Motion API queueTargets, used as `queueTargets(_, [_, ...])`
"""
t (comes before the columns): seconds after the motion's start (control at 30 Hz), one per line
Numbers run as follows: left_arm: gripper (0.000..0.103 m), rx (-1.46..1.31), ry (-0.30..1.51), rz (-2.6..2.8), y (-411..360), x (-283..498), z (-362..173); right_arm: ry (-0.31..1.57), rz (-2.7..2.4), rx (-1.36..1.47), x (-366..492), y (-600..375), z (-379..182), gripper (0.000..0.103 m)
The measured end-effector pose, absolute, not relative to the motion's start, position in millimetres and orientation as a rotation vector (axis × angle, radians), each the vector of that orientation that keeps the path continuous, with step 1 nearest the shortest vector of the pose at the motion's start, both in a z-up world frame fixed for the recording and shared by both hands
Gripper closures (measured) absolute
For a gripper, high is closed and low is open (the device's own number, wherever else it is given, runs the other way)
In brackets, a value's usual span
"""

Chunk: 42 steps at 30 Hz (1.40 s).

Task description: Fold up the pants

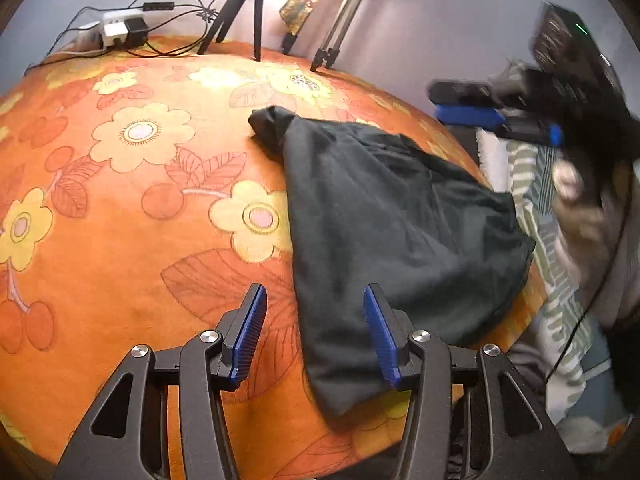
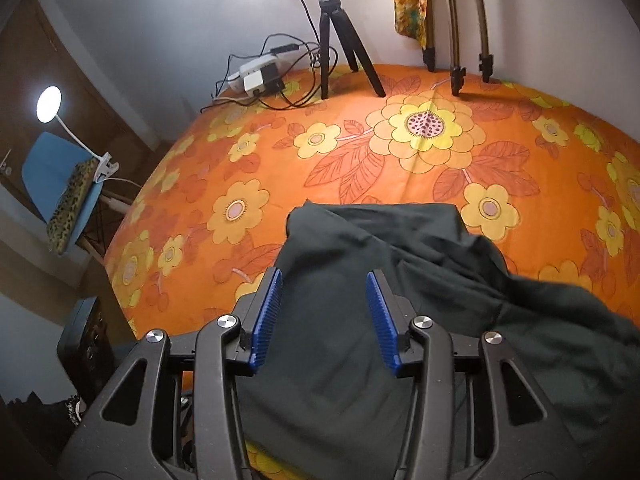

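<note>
Both jaws parted, empty: left hand-held gripper (image 1: 314, 330), right hand-held gripper (image 2: 325, 314). Pants (image 1: 384, 216) (soft, limp, light) on bed (image 1: 120, 200); pinch at an edge.

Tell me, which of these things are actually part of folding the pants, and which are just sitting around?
Part of the job:
- dark pants, lying on the bedsheet
- left gripper, open
- right gripper, open
- orange floral bedsheet, the work surface

Just lying about:
- black tripod
- power strip with cables
- metal tripod legs
- clip lamp
- blue chair
</note>
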<state>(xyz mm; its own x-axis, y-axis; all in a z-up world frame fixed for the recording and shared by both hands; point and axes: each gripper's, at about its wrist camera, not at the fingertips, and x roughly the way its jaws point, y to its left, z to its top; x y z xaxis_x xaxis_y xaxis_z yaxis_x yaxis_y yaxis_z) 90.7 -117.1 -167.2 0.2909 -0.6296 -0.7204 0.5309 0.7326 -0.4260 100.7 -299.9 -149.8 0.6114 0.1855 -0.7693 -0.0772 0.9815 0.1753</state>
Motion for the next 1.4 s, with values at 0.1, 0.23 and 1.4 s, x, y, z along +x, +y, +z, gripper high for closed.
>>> queueTargets(0.1, [0.054, -0.081, 0.997, -0.760, -114, 97, -141, 0.868, 0.130, 0.144, 82, -297, -142, 0.057])
queueTargets(0.23, [0.054, 0.031, 0.910, -0.755, -114, 103, -77, 0.828, 0.116, 0.156, 57, -300, -124, 0.057])
queueTargets(1.4, [0.054, -0.217, 1.063, -0.685, -113, 88, -172, 1.091, 0.091, 0.098, 176, -246, -175, 0.043])
